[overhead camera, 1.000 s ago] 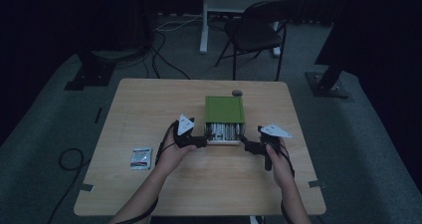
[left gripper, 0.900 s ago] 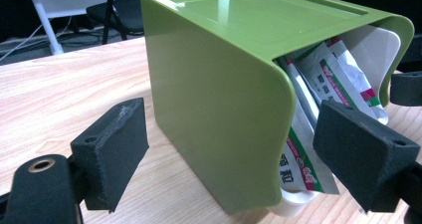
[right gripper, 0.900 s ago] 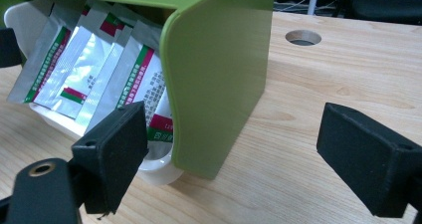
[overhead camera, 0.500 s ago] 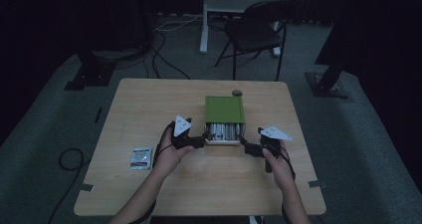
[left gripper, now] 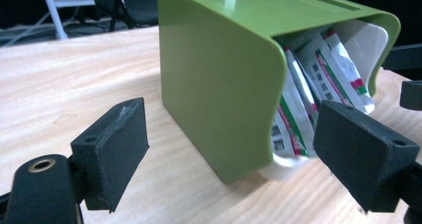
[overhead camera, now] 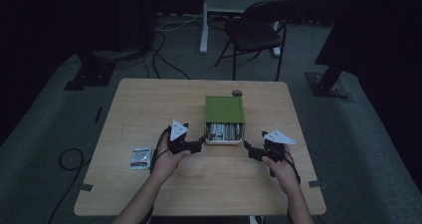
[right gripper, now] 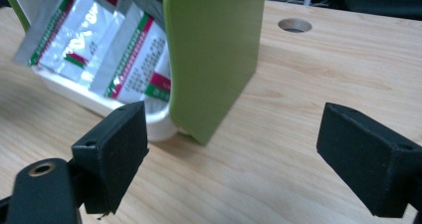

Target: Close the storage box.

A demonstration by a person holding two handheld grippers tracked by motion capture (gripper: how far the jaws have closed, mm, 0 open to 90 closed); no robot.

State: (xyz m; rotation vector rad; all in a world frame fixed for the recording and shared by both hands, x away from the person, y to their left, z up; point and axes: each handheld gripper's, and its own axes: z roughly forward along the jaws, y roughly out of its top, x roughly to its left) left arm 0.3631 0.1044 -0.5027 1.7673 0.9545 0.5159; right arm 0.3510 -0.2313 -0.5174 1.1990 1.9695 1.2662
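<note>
A green box (overhead camera: 225,109) lies on its side in the middle of the table, its open end toward the person. A white tray (overhead camera: 225,140) full of silver sachets (overhead camera: 225,131) sticks out of it. My left gripper (overhead camera: 200,143) stands open at the box's near left corner. In the left gripper view the green box (left gripper: 214,84) and sachets (left gripper: 308,89) lie just ahead of the left gripper (left gripper: 236,149), untouched by its pads. My right gripper (overhead camera: 249,152) is open off the near right corner. In the right gripper view the box (right gripper: 214,50), tray (right gripper: 149,122) and sachets (right gripper: 99,45) sit ahead of the right gripper (right gripper: 239,134).
One loose sachet (overhead camera: 141,158) lies on the wooden table (overhead camera: 149,104) to the left of the left hand. A round cable hole (overhead camera: 237,92) is just behind the box. A folding chair (overhead camera: 259,30) and a white desk leg stand beyond the table.
</note>
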